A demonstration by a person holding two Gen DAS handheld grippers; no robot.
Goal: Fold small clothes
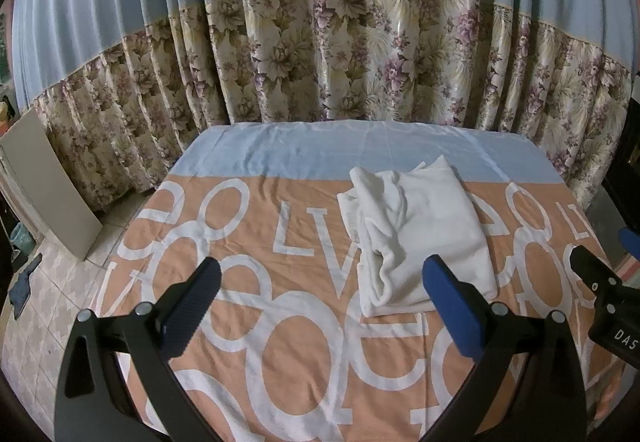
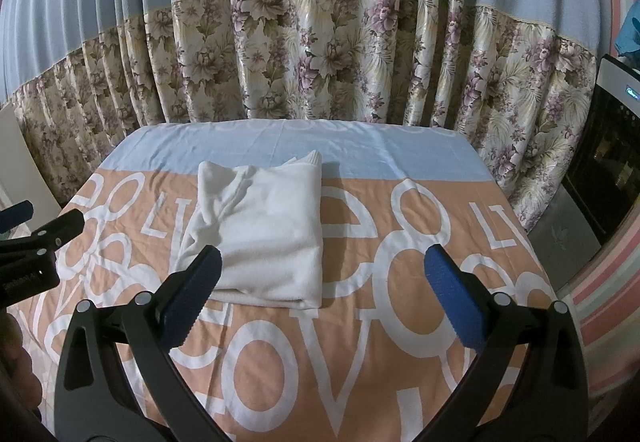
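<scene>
The orange-and-blue printed cloth with big white letters (image 2: pixel 360 382) covers the table before a flowered curtain (image 2: pixel 320 54). On it, toward the far middle, lies the white soft garment (image 2: pixel 272 238), already folded into a rough rectangle (its left edge bunched). The left gripper (image 1: pixel 320 282) and right gripper (image 2: pixel 322 274) hover wide apart, holding nothing. The fold looks nearly finished; next probably calls for tidying that bunched edge.
</scene>
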